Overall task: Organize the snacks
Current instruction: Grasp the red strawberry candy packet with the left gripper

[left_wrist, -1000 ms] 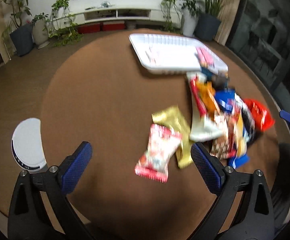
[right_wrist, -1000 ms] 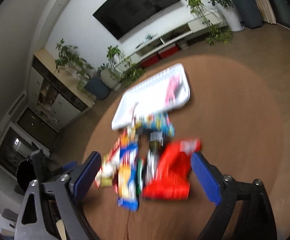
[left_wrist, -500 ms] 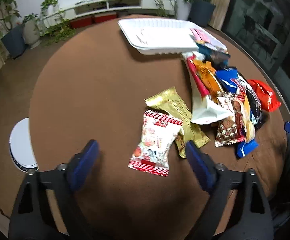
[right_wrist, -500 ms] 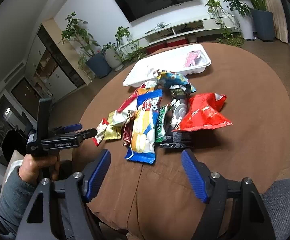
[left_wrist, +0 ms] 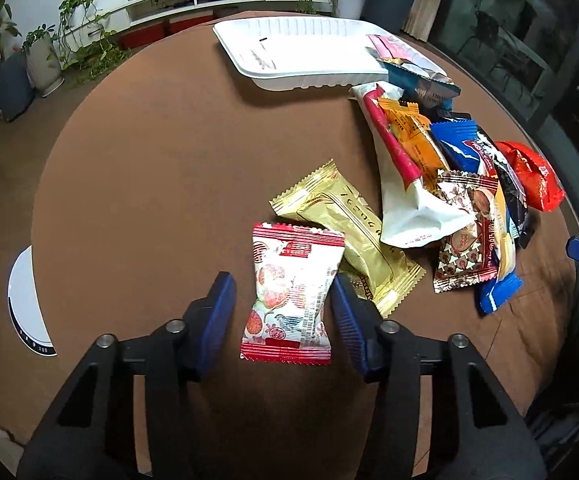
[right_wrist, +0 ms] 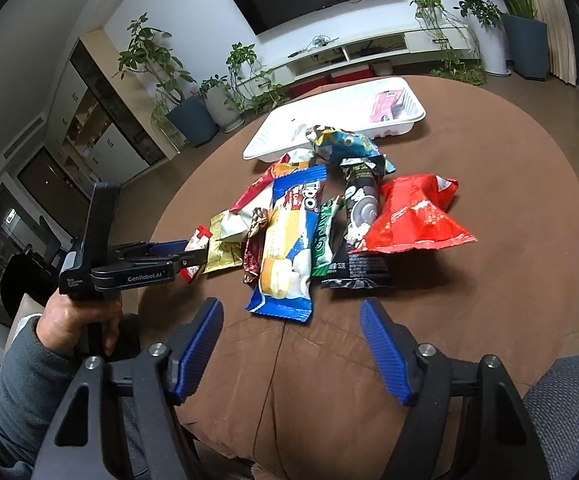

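My left gripper [left_wrist: 281, 312] is open with its jaws on either side of a red-and-white snack packet [left_wrist: 293, 292] that lies flat on the brown round table [left_wrist: 149, 168]; the right jaw is close to its edge, the left one stands apart. A gold packet [left_wrist: 345, 232] lies beside it. A pile of snack packets [left_wrist: 457, 184] stretches toward a white tray [left_wrist: 301, 48] holding a pink packet [left_wrist: 389, 46]. My right gripper [right_wrist: 291, 332] is open and empty, hovering near a blue packet [right_wrist: 289, 240] at the pile's front. The left gripper also shows in the right wrist view [right_wrist: 185, 258].
A red bag [right_wrist: 413, 216] and a black packet [right_wrist: 359, 224] lie at the pile's right. A white round object [left_wrist: 25, 300] sits off the table's left edge. Plants, a TV stand and a grey chair [right_wrist: 569, 408] surround the table.
My left gripper has moved forward and down onto the red-and-white packet and its jaws have narrowed around it. My right gripper has pulled back and steadied near the table's front edge.
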Tool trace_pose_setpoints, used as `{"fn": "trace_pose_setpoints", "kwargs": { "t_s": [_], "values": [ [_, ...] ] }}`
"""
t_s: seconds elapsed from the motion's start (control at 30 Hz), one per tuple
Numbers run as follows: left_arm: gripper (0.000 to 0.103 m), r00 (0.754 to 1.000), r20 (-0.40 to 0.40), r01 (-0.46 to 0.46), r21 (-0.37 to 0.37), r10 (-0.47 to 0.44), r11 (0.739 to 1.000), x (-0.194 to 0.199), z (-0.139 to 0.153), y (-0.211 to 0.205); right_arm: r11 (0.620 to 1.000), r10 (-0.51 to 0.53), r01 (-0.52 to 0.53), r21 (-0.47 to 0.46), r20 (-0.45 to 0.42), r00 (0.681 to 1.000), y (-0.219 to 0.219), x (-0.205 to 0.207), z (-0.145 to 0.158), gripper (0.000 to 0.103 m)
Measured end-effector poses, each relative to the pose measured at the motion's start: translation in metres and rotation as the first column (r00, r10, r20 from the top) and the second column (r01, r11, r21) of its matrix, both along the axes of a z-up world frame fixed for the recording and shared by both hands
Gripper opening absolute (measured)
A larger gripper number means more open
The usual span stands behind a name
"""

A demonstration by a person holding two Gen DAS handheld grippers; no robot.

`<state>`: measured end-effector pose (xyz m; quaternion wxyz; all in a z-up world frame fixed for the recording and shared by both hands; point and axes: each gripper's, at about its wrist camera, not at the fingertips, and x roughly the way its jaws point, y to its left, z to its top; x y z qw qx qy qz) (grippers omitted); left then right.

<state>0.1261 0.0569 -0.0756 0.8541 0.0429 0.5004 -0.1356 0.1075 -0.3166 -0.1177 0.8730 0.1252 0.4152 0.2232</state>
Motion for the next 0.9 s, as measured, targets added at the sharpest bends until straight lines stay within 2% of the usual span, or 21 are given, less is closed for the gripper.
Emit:
{"fn": "trace_pose_setpoints", "kwargs": {
  "t_s": [0.1, 0.33, 0.6, 0.9],
  "values": [
    [0.033, 1.0, 0.004, 0.002, 0.002, -0.002, 1.0, -0.001, 0.001, -0.001, 1.0, 0.011, -0.011, -0.013, 0.003, 1.0, 0.007, 0.0, 0.001, 0.073],
    [0.032, 1.0, 0.009, -0.011, -0.067, 0.012, 0.998, -0.014, 0.002, 0.004, 0.999, 0.028, -0.028, -0.04, -0.004, 1.0, 0.024, 0.01, 0.0, 0.066],
    [0.032, 0.998, 0.015, -0.054, -0.19, 0.058, 0.98, -0.043, 0.005, 0.014, 0.996, 0.018, -0.022, -0.089, -0.044, 0.999, 0.045, 0.033, -0.008, 0.057],
    [0.032, 0.998, 0.008, -0.05, -0.265, 0.054, 0.963, -0.06, 0.001, 0.005, 0.99, -0.022, 0.011, -0.143, -0.07, 0.997, 0.055, 0.049, -0.02, 0.052]
  ]
}}
